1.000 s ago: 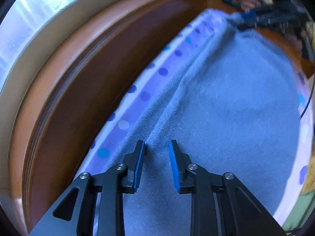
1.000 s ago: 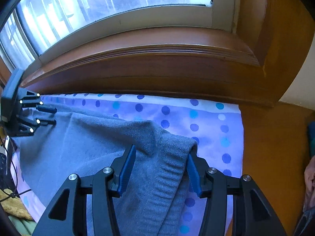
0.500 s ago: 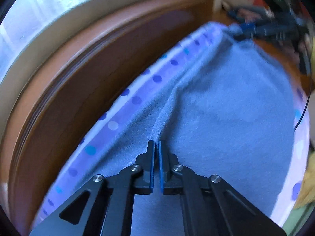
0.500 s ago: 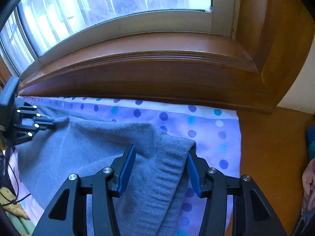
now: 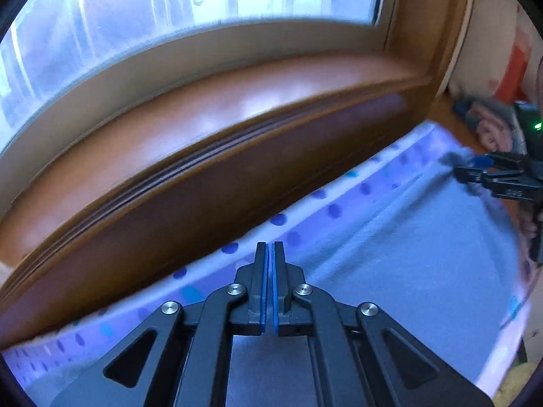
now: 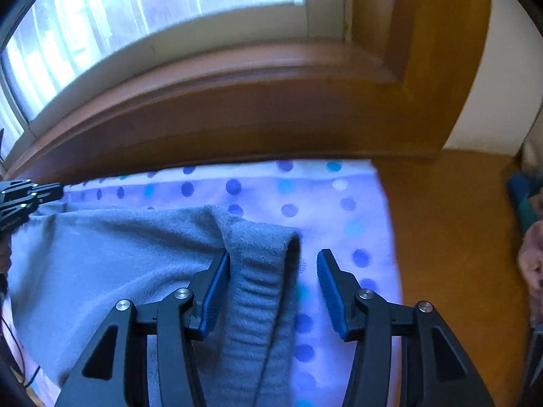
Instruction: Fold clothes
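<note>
left gripper (image 5: 270, 249) hides any cloth between its closed pads.

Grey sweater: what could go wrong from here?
1. The right gripper is open around the ribbed hem; one pad is clear of it, so lifting may drop it.
2. The left gripper is shut, but its hold on the grey sweater is unclear.
3. Closing low may catch the dotted sheet.

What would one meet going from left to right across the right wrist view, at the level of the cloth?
Left tool → grey garment → right tool → dotted sheet → bare wooden surface → bundled clothes.
</note>
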`<state>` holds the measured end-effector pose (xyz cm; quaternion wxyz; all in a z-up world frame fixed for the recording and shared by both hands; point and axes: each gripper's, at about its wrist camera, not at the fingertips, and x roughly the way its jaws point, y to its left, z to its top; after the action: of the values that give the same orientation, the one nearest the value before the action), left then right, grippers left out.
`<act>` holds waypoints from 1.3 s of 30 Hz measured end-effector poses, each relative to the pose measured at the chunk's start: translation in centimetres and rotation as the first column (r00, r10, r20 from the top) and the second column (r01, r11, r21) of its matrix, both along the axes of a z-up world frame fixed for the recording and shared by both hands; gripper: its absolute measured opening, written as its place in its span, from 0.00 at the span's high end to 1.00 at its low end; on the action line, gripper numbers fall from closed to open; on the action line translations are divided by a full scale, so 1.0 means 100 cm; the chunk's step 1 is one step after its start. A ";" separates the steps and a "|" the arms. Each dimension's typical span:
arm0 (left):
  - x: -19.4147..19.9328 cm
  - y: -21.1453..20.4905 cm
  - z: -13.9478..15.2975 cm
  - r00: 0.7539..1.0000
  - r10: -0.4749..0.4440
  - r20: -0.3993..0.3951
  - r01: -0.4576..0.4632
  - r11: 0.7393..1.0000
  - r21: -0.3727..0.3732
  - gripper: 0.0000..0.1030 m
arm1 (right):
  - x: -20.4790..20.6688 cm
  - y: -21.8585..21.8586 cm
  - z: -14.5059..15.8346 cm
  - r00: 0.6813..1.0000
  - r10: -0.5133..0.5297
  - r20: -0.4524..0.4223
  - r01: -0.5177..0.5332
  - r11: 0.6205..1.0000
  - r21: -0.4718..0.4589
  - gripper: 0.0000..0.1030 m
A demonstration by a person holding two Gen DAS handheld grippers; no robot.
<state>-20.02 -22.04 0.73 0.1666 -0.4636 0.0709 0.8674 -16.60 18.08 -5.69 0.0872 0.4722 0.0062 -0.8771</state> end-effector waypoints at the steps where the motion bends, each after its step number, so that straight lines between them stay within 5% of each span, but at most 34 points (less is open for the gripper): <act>1: 0.008 -0.004 0.006 1.000 0.004 -0.005 -0.004 1.000 -0.004 0.87 | 0.004 0.002 0.007 1.000 0.009 -0.012 -0.009 1.000 0.007 0.50; 3: 0.026 -0.013 0.015 1.000 0.015 -0.012 -0.015 0.999 -0.031 0.72 | 0.012 0.000 0.023 0.999 0.035 -0.036 -0.035 0.999 0.025 0.49; 7: 0.041 -0.014 0.008 0.999 -0.037 0.001 0.037 0.990 -0.140 0.70 | 0.019 -0.041 0.056 0.961 0.264 -0.086 -0.256 0.962 0.099 0.48; 11: 0.035 -0.005 -0.008 0.991 -0.114 0.070 0.126 0.969 -0.212 0.70 | 0.009 -0.119 0.048 0.823 0.568 -0.026 -0.559 0.816 0.144 0.48; 13: 0.030 -0.003 -0.016 0.987 -0.123 0.099 0.140 0.972 -0.191 0.70 | 0.003 -0.154 0.033 0.753 0.658 0.022 -0.653 0.742 0.149 0.48; 17: 0.024 0.001 -0.028 0.985 -0.120 0.126 0.138 0.980 -0.144 0.70 | -0.010 -0.192 0.007 0.694 0.714 0.085 -0.717 0.676 0.170 0.51; 28: 0.029 0.006 -0.043 0.986 -0.113 0.122 0.126 0.986 -0.107 0.70 | -0.010 -0.183 0.003 0.700 0.710 0.073 -0.710 0.682 0.175 0.56; 31: 0.029 0.004 -0.041 0.988 -0.103 0.117 0.113 0.990 -0.079 0.96 | -0.008 -0.178 0.003 0.699 0.711 0.072 -0.709 0.678 0.193 0.56; 39: 0.030 -0.009 -0.011 0.999 0.007 0.046 -0.008 1.000 0.019 0.99 | 0.003 -0.166 0.009 0.704 0.710 0.020 -0.697 0.686 0.209 0.56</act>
<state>-16.99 -22.90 -0.42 0.1696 -0.4819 0.0570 0.8577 -16.34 1.51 -4.75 0.3683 0.4121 0.2780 -0.7856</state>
